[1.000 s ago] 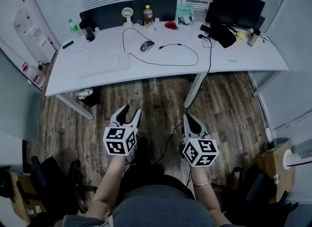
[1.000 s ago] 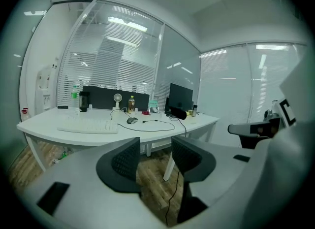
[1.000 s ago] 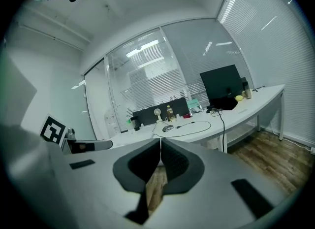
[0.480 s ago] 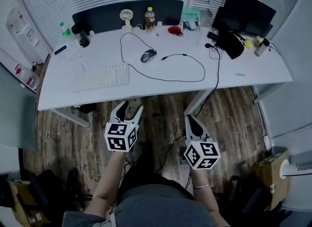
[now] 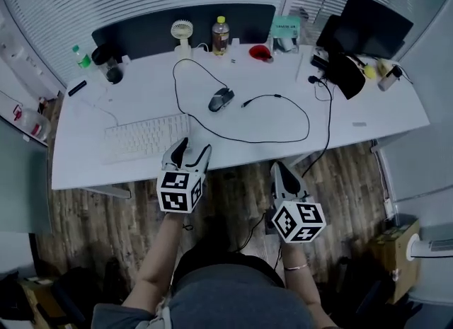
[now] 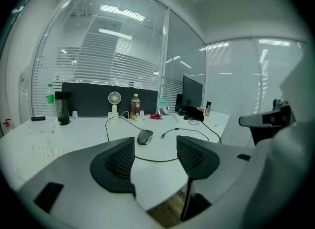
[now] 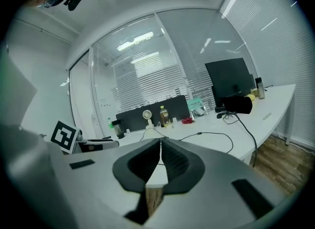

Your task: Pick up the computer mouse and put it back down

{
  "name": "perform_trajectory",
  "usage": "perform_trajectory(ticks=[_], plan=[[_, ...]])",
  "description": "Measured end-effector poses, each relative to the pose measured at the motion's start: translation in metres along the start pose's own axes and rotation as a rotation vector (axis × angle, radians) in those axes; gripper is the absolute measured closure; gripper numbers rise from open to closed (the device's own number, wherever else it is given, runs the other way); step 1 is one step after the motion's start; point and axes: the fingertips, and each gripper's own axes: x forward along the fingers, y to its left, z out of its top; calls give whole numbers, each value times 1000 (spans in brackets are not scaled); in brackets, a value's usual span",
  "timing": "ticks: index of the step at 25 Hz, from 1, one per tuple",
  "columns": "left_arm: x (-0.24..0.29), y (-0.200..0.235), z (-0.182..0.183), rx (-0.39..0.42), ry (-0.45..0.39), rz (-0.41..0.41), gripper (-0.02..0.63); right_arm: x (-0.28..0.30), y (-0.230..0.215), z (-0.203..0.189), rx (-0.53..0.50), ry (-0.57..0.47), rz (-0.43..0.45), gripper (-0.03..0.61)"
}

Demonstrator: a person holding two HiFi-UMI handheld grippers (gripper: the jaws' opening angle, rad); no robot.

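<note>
1. The computer mouse [image 5: 221,99] lies flat on the white tabletop [image 5: 368,119], near the middle and a little to the left, about midway between the back edge and the front edge. Neither tool touches it.
2. A black cable [image 5: 308,121] loops round the mouse. One stretch runs along the tabletop between the mouse and the front edge, and another curls toward the back edge.
3. A white keyboard [image 5: 145,136] lies near the front edge, to the left of the mouse.
4. A small white fan [image 5: 182,30], a bottle [image 5: 220,35] and a red object [image 5: 260,52] stand along the back edge. A dark monitor [image 5: 375,16] stands at the back right corner.
5. The left tool [image 5: 195,147] hangs over the front edge, just beside the keyboard's right end. It points at the mouse, with the cable stretch lying between them. Its jaws have just been opening and stand wide apart. In the left gripper view only bare tabletop and the distant mouse [image 6: 145,136] show between them.
6. The right tool [image 5: 278,168] is short of the front edge, over the wooden floor [image 5: 340,179]. Its jaws are pressed together with nothing between them.
7. Both forearms reach forward side by side, with the marker cubes facing up. Both tools tilt slightly downward toward the tabletop.
</note>
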Motion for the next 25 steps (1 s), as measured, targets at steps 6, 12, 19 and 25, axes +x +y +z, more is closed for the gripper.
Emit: perform_trajectory(ticks=[6, 12, 19, 25], plan=[[40, 14, 8, 42, 32, -44, 347, 29, -1, 7, 0, 6, -23, 578], [71, 16, 10, 55, 53, -53, 342, 51, -11, 14, 11, 12, -36, 580], [111, 14, 17, 107, 85, -45, 322, 77, -29, 24, 33, 4, -2, 580], [150, 13, 18, 171, 130, -14, 321, 103, -53, 40, 32, 13, 48, 580]])
